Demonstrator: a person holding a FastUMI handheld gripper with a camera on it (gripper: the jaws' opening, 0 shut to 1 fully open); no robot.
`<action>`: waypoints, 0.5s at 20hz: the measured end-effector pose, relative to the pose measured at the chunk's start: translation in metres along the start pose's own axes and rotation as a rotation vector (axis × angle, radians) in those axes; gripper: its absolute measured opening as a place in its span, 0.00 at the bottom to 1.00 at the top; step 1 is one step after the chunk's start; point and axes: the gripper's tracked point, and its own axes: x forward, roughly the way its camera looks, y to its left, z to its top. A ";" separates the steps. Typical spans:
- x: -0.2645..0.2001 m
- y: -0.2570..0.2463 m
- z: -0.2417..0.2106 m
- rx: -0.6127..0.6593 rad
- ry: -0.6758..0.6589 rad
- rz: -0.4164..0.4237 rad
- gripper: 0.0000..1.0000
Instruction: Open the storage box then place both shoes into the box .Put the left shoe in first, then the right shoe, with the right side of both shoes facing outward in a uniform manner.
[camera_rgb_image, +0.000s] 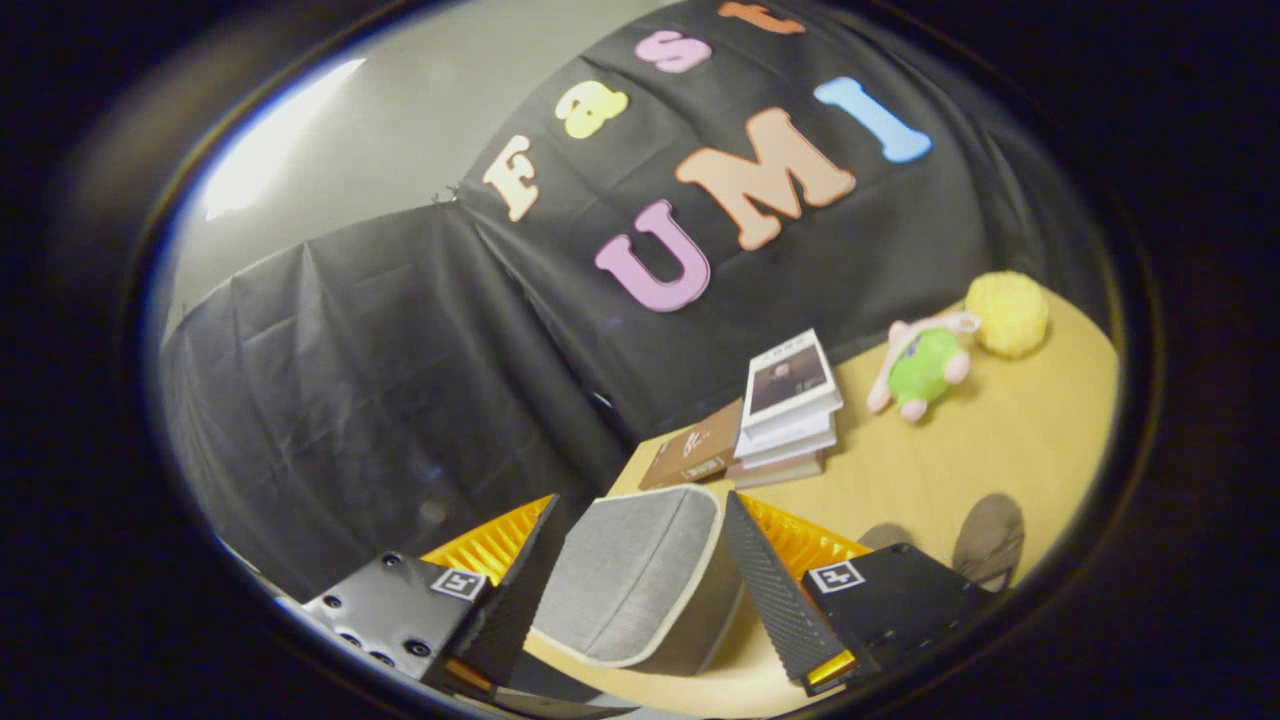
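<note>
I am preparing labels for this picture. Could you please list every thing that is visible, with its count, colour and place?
shoe: one, grey with a pale sole edge, between the fingers of the gripper.
books: a small stack, white and brown covers, on the table beyond the shoe.
plush toy: one, green and pink, on the table past the books.
fluffy ball: one, yellow, beside the plush toy.
table: one, light wood.
hand-held gripper: one, both fingers pressed on the shoe.
</note>
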 end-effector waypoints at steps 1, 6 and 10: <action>0.004 -0.004 -0.010 0.037 0.035 0.004 1.00; 0.019 -0.016 -0.073 0.243 0.228 0.048 1.00; 0.033 -0.021 -0.110 0.486 0.346 0.089 1.00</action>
